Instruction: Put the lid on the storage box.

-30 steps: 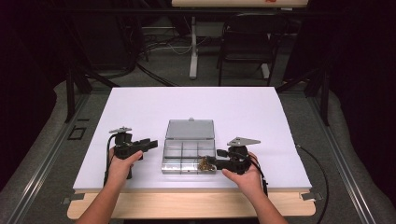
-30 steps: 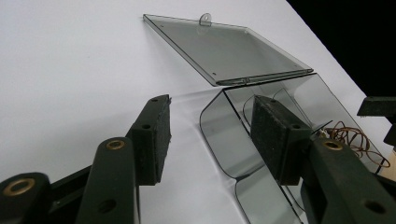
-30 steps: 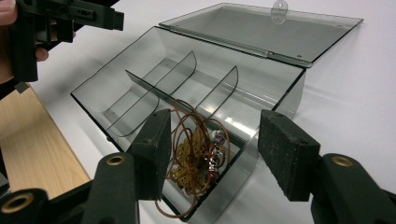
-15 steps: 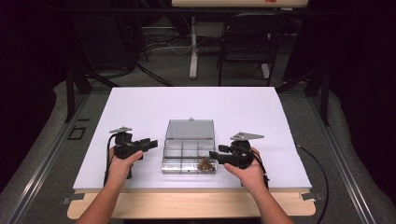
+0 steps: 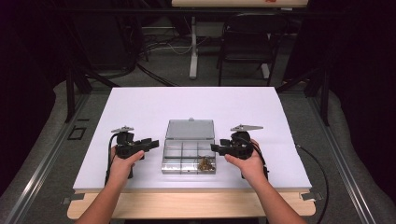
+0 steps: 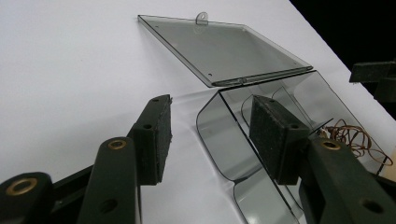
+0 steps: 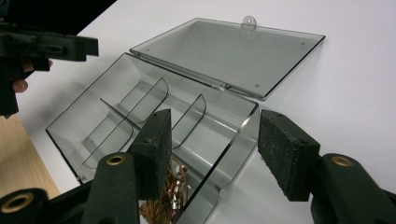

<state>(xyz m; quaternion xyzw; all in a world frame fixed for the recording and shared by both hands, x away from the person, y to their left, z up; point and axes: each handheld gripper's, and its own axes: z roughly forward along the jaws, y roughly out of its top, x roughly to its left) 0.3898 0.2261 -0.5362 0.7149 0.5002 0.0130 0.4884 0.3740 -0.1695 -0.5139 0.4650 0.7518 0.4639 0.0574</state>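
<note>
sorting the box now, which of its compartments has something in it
The front right compartment of the clear box, nearest the right gripper: it holds a tangle of coppery wire. The other compartments look empty.

- copper wire bundle (image 7: 163, 196): partly hidden behind right gripper's jaw, cut off by bottom edge
- clear box (image 6: 261, 154): near end cut off at bottom edge

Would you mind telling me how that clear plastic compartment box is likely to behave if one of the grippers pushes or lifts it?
The clear box looks thin-walled and nearly empty, so it is probably light and would slide on the smooth white table. Its glossy walls may slip between jaws. The open lid lies flat behind on a hinge, so it would likely swing if lifted. The copper wire tangle could shift.
</note>
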